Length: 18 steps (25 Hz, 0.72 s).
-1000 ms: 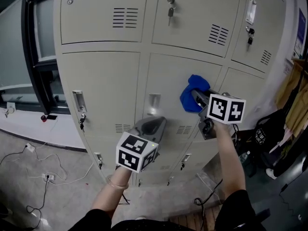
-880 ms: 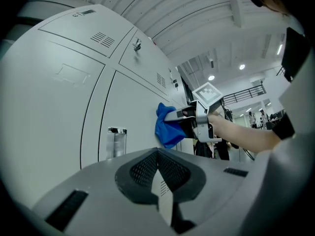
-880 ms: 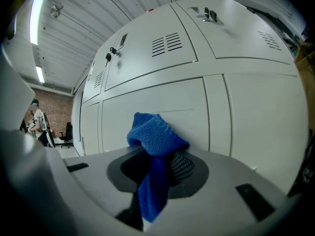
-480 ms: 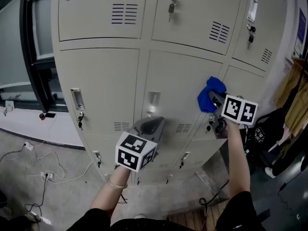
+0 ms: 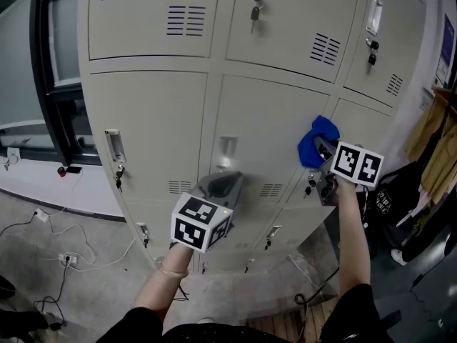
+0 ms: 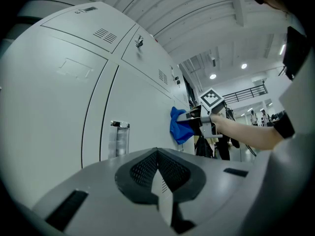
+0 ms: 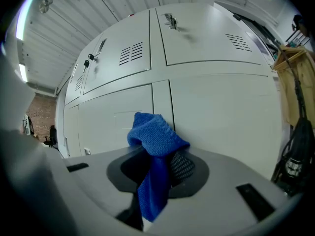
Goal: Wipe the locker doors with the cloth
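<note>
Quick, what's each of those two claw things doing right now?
Left gripper: jaws closed, holding nothing.
Right gripper: jaws closed on the blue knitted cloth, held against the beige metal locker door.

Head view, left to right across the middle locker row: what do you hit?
window frame → left door's handle → middle door's handle → blue cloth → black bag

Left gripper (image 5: 224, 185) low, jaws together; right gripper (image 5: 319, 147) higher, arm outstretched, jaws on cloth (image 5: 316, 131).
</note>
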Each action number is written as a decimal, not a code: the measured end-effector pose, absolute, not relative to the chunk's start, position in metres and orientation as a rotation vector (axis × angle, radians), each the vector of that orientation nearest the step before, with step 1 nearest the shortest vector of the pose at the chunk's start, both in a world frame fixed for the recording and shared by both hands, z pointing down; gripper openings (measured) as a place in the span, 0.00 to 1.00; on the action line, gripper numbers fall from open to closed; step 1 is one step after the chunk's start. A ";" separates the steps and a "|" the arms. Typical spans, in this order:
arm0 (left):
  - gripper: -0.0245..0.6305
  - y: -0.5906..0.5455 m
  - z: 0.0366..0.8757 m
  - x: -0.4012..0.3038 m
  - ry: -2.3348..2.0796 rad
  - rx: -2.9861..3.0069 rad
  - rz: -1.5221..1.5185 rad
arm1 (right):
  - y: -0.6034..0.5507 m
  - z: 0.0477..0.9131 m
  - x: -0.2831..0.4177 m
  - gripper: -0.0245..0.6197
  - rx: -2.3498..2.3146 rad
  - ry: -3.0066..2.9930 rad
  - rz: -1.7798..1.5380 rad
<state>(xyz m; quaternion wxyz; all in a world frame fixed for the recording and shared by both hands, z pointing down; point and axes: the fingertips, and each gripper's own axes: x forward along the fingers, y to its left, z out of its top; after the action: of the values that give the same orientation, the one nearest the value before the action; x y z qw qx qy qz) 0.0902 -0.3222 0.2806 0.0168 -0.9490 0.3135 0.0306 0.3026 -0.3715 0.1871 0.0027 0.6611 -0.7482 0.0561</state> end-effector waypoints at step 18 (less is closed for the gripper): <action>0.05 -0.312 0.287 0.068 1.010 -2.944 0.090 | -0.360 0.228 0.141 0.17 1.672 -2.542 0.167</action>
<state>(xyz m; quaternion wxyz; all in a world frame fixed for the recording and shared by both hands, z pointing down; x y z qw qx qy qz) 0.0685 -0.3124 0.2871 0.0136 -0.9454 0.3244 0.0289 0.1408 -0.3598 0.2283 0.0470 0.5481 -0.8333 0.0549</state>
